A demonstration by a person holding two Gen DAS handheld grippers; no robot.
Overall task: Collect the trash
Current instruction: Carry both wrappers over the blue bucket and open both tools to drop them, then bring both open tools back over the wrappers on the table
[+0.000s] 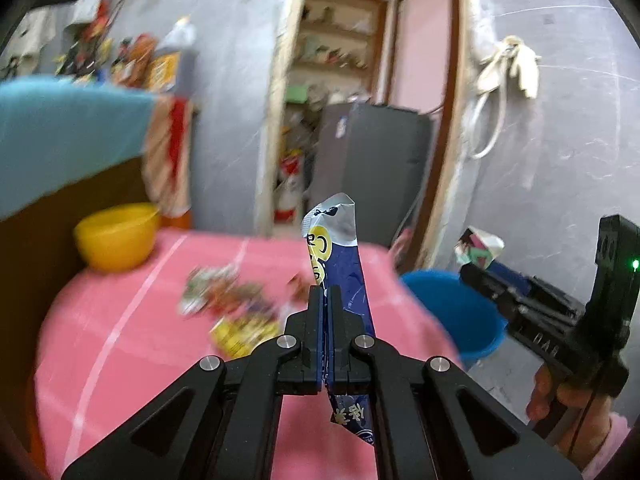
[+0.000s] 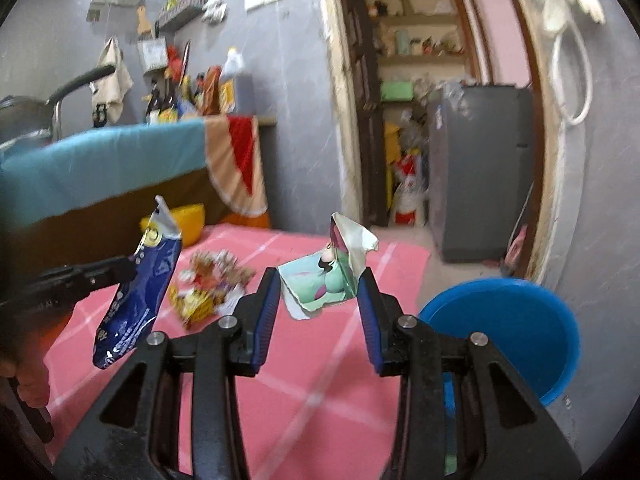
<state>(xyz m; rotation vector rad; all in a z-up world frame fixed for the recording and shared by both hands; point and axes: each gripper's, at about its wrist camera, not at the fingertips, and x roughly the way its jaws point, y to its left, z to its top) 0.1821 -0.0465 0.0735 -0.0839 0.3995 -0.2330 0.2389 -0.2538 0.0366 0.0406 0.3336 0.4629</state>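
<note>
Your left gripper (image 1: pixel 325 300) has its jaws pinched tight on a blue wrapper (image 1: pixel 340 264), lifted clear above the pink-covered table (image 1: pixel 120 340); your right gripper (image 2: pixel 318 304) stands wider, with a crumpled green-and-white carton (image 2: pixel 324 276) between its pads, though whether they press it I cannot tell; both pieces look bound for the blue bucket (image 2: pixel 520 332) beyond the table's right edge; a heap of wrappers (image 2: pixel 212 284) remains mid-table, so judge the job partly done.
</note>
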